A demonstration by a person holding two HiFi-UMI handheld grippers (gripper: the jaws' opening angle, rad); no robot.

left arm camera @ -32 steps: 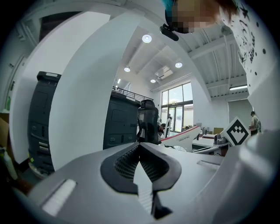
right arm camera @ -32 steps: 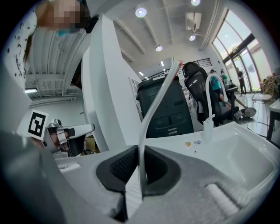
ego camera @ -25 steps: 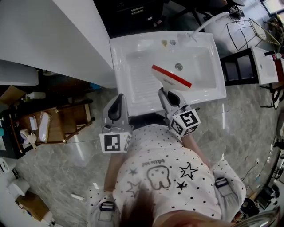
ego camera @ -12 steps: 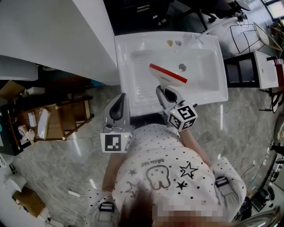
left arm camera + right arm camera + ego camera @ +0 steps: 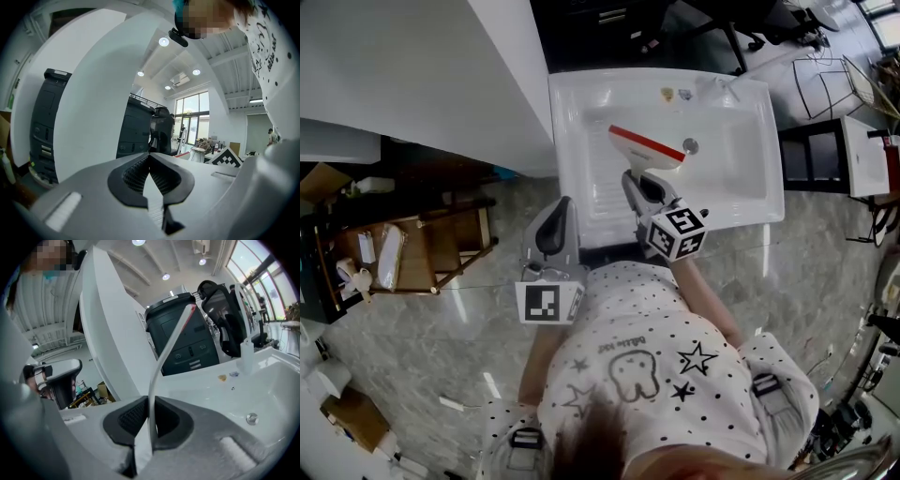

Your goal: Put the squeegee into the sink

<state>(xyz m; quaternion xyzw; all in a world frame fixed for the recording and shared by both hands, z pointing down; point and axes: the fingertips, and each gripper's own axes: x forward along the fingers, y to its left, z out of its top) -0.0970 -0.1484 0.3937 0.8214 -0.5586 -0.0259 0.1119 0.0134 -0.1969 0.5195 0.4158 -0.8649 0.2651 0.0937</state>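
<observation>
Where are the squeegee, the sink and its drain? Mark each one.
squeegee (image 5: 645, 142): head view, on its red blade edge.
sink (image 5: 560, 141): head view, on the left rim.
drain (image 5: 252, 418): right gripper view, on the middle of the metal fitting.

Grey marbled floor (image 5: 441, 347) lies beneath the fingers (image 5: 551, 230) of the left gripper (image 5: 560, 201). A white partition (image 5: 412, 66) and wooden rack (image 5: 431, 253) stand to their left. Ahead of them: ceiling spotlights (image 5: 163, 41) and tall windows (image 5: 194, 117).

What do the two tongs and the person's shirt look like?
The left tongs and right tongs are grey with black ribbed pads. Each carries a white cube printed with black squares. The shirt is white with black dots and stars.
</observation>
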